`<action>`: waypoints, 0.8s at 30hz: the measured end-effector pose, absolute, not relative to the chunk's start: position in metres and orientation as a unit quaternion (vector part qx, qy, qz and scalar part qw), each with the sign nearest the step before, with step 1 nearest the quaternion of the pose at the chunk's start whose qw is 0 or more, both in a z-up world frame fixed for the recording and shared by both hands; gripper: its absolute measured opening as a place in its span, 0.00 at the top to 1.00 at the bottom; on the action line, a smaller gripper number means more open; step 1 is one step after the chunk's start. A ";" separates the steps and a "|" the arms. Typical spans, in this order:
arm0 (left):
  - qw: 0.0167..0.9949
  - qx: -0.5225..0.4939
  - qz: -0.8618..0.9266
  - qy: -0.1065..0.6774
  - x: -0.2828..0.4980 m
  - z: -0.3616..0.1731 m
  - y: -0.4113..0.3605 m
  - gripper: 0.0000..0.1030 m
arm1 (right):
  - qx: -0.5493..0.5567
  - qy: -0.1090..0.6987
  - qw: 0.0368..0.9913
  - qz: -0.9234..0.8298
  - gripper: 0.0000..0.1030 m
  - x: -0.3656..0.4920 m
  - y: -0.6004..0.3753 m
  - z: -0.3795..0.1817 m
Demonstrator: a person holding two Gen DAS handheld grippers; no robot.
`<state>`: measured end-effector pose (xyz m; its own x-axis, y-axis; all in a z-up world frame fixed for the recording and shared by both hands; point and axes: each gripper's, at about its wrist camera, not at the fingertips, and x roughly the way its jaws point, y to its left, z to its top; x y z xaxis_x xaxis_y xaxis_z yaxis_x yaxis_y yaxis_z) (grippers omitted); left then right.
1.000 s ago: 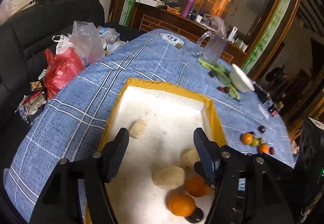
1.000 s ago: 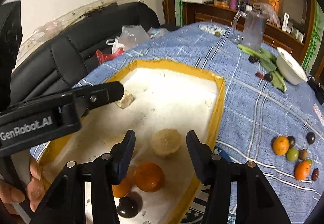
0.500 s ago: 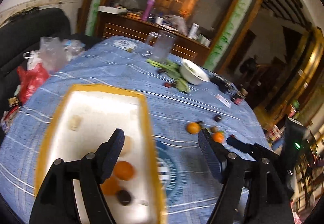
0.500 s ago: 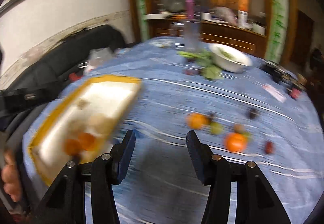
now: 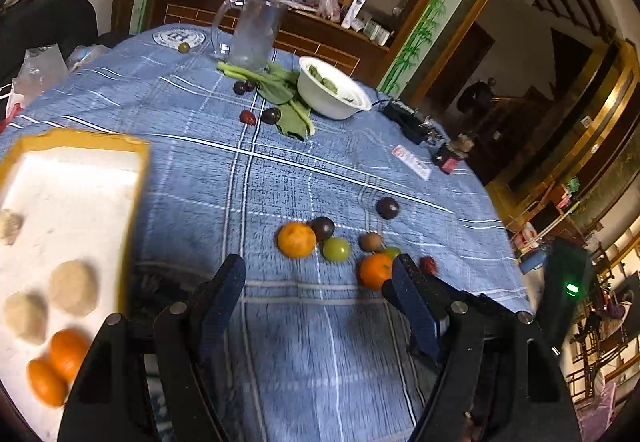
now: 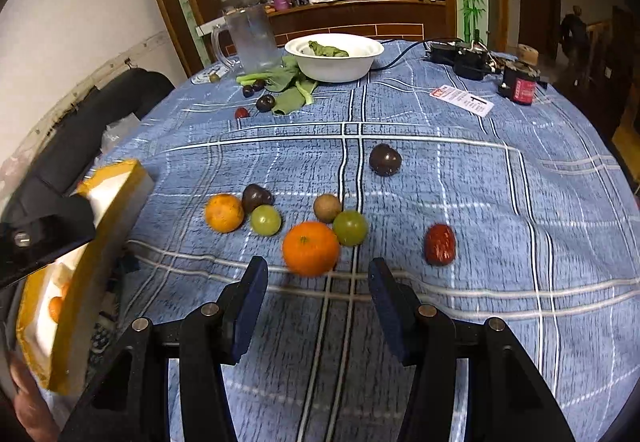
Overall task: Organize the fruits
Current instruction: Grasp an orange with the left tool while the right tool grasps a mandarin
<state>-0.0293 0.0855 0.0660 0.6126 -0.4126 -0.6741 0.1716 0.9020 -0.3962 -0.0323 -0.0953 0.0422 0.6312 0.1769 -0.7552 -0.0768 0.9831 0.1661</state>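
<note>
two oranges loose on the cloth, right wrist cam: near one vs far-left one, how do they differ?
The near orange is deeper orange; the far-left orange is paler and yellower. The near orange sits straight ahead of the open right gripper; the far-left orange lies off to its left, closer to the yellow-rimmed tray. Each sits right beside a green fruit. Both are round, loose on the blue tablecloth and not gripped.

Both wrist cameras look forward and down over the blue checked tablecloth (image 5: pixel 280 170) from near its front edge. The left view sits farther left, taking in the yellow-rimmed tray (image 5: pixel 136 178). The right view is closer to the loose fruit cluster (image 6: pixel 310 248). Both share that cluster and the far white bowl (image 6: pixel 334 62).
</note>
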 end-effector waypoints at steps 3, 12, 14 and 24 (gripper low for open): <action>0.877 -0.156 -0.160 0.424 -0.006 0.048 0.079 0.47 | 0.049 0.424 0.901 0.072 0.46 -0.026 -0.091 0.038; 0.873 -0.130 -0.154 0.444 0.033 0.017 0.062 0.49 | 0.042 0.432 0.897 0.083 0.47 -0.006 -0.079 0.024; 0.870 -0.109 -0.164 0.451 0.034 0.010 0.055 0.49 | 0.035 0.427 0.899 0.085 0.47 -0.005 -0.076 0.023; 0.866 -0.128 -0.183 0.446 0.034 0.007 0.064 0.67 | 0.035 0.422 0.903 0.078 0.64 -0.006 -0.078 0.023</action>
